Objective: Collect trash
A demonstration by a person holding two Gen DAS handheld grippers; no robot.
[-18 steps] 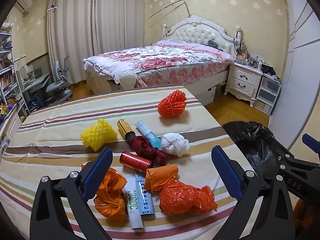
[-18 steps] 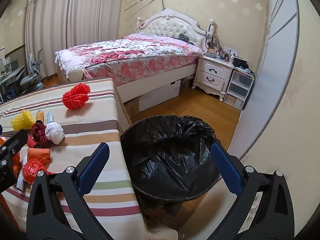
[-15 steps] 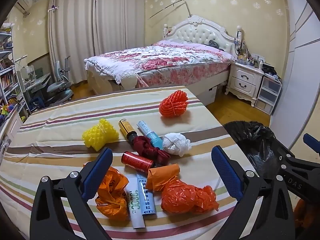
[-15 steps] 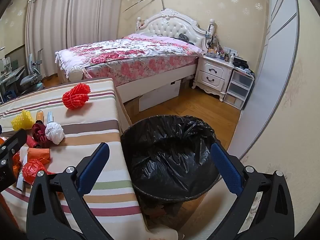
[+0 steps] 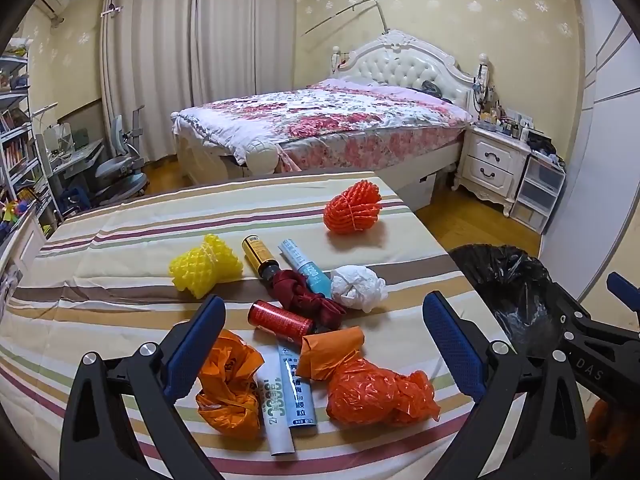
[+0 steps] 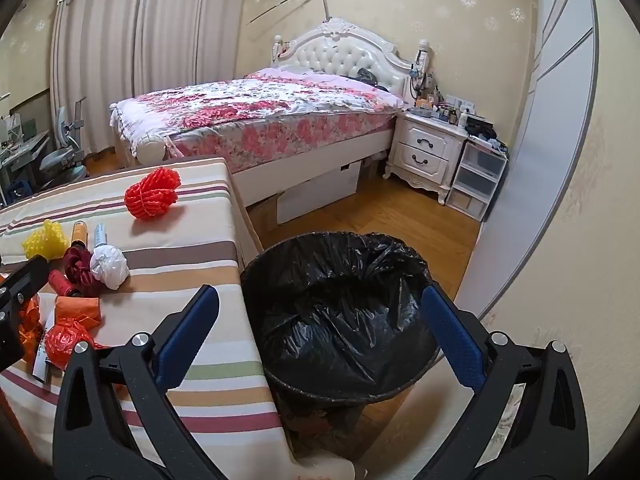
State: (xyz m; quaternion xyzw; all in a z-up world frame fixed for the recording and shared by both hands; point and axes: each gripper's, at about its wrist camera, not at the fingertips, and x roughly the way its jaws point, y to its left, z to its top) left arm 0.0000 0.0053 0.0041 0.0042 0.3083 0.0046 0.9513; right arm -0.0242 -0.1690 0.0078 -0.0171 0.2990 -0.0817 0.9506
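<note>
Seeing the trash (image 5: 320, 320) all lying on the striped table (image 5: 100, 292), mid-frame, I judge nothing collected yet. My left claw (image 5: 324, 340) hangs released above it; my right claw (image 6: 320, 336), also released and empty, overlooks the bin (image 6: 340, 308) at frame center.

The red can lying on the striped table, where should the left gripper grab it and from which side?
Grip the red can across its round body near the middle, coming down from above with the open left gripper. It lies on its side, so the fingers should straddle its width. The dark red cloth crowds its far end.
</note>
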